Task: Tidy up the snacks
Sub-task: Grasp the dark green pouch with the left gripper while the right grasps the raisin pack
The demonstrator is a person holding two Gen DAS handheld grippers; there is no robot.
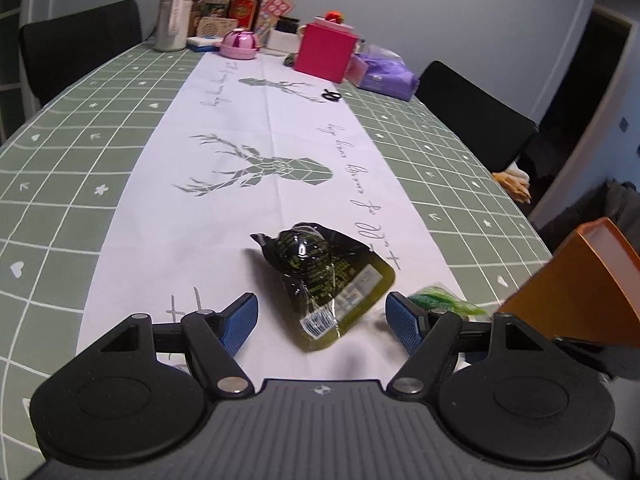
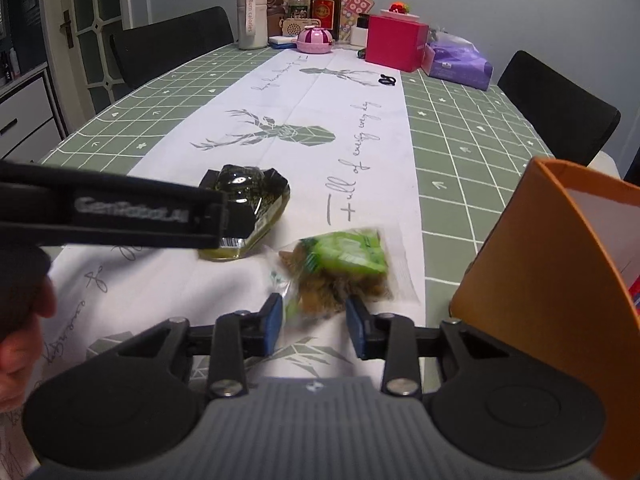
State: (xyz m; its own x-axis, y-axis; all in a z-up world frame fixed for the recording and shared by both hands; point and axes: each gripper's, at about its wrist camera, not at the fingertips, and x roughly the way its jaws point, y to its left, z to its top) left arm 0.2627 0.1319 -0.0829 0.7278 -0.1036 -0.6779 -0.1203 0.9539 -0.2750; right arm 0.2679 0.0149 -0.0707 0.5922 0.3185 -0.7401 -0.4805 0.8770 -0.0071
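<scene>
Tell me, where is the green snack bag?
The green snack bag lies on the white runner, between the dark packet and orange box, at the right gripper.

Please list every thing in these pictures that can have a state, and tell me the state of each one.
left gripper: open, jaws wide on either side of the dark pack, not touching it.
right gripper: pads not yet pressing on the green pack's near end.
dark green snack pack: sealed, lying on the white runner.
green snack pack: sealed, lying flat.
orange box: open at the top.
brown liquor bottle: upright, capped.
</scene>
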